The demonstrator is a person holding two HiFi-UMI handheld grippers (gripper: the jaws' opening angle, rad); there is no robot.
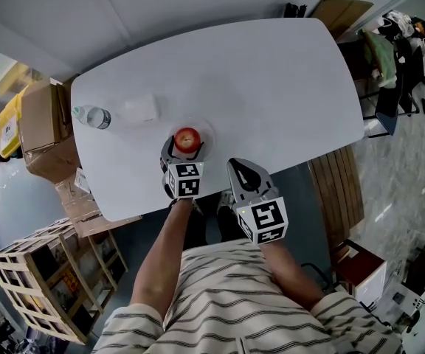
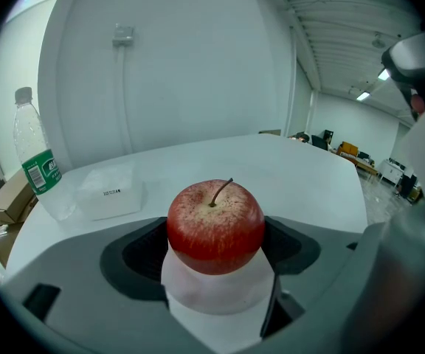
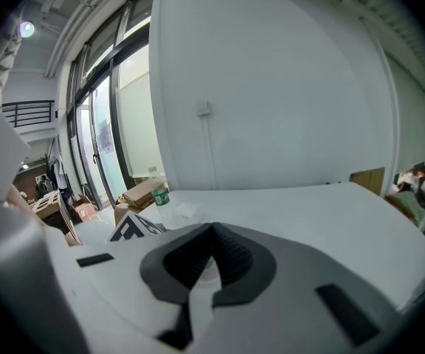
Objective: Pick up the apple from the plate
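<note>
A red apple (image 1: 187, 140) (image 2: 215, 226) stands stem up on a clear plate (image 1: 206, 130) near the front edge of the white table (image 1: 271, 87). My left gripper (image 1: 184, 150) (image 2: 216, 251) has a jaw on each side of the apple, and its dark pads (image 2: 135, 253) press against the fruit. My right gripper (image 1: 240, 171) (image 3: 212, 231) rests over the table's front edge, to the right of the apple. Its jaws meet with nothing between them.
A plastic water bottle (image 1: 92, 116) (image 2: 35, 161) lies at the table's left end beside a white packet (image 1: 140, 109) (image 2: 109, 190). Cardboard boxes (image 1: 43, 124) and a wooden crate (image 1: 43, 286) stand left of the table, and a slatted bench (image 1: 338, 190) stands to the right.
</note>
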